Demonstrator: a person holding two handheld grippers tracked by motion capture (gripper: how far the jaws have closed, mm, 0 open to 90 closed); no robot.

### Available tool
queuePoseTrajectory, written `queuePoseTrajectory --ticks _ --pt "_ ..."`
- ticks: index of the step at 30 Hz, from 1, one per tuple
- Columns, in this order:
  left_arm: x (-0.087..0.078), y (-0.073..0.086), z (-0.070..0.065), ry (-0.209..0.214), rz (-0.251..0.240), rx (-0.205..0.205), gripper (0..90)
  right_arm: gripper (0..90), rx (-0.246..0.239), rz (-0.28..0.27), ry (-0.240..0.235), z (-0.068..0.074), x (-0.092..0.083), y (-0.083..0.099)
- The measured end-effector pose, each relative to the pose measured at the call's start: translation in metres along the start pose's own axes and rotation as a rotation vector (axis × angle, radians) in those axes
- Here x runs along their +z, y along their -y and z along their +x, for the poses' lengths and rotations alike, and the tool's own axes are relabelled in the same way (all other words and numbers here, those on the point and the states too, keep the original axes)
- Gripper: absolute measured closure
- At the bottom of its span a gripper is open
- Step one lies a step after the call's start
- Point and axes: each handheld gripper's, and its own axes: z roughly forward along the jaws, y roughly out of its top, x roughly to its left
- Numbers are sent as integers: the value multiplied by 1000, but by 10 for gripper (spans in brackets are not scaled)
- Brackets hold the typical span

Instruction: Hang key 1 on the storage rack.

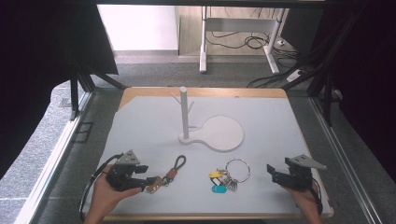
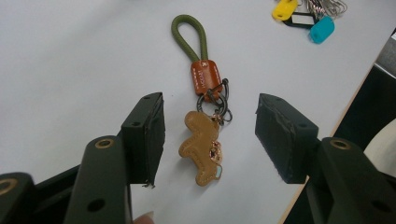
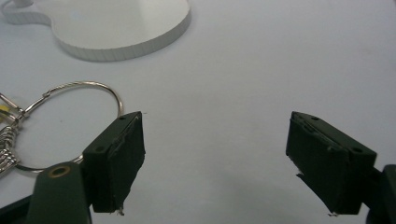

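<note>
A small keychain with an olive-green cord loop, a brown leather tab and a tan gingerbread-shaped leather charm (image 2: pixel 201 147) lies near the worktop's front edge, left of centre; it looks light and floppy, best pinched across the flat charm or the stiff tab. The left tongs (image 2: pixel 210 135) are spread wide, held low with the charm between the jaws, untouched. The right tongs (image 3: pixel 215 158), also released and empty, rest near the front-right corner beside a large silver key ring (image 3: pixel 70 121).

floor (image 1: pixel 154 70): grey carpet | far desk legs (image 1: pixel 203 51): white | cables (image 1: pixel 243 42): black, trailing | curtains (image 1: pixel 42 56): dark
</note>
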Motion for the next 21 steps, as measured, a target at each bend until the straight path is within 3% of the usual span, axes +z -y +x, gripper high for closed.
queuePoseTrajectory --ticks 6,8,11,18,21 --pt "-1 3 2 6 -7 -19 430 229 -3 -10 -7 -4 -4 0" --pt "-3 5 5 5 -5 -18 429 230 0 -16 -35 -2 -4 -1" --pt "-6 6 6 4 -16 -27 429 231 0 -18 -41 0 -4 -1" --pt "-22 9 8 19 -81 -61 429 239 -16 2 -102 5 -1 -1" --pt "-21 9 8 13 -73 -65 428 239 -20 19 -123 4 1 0"
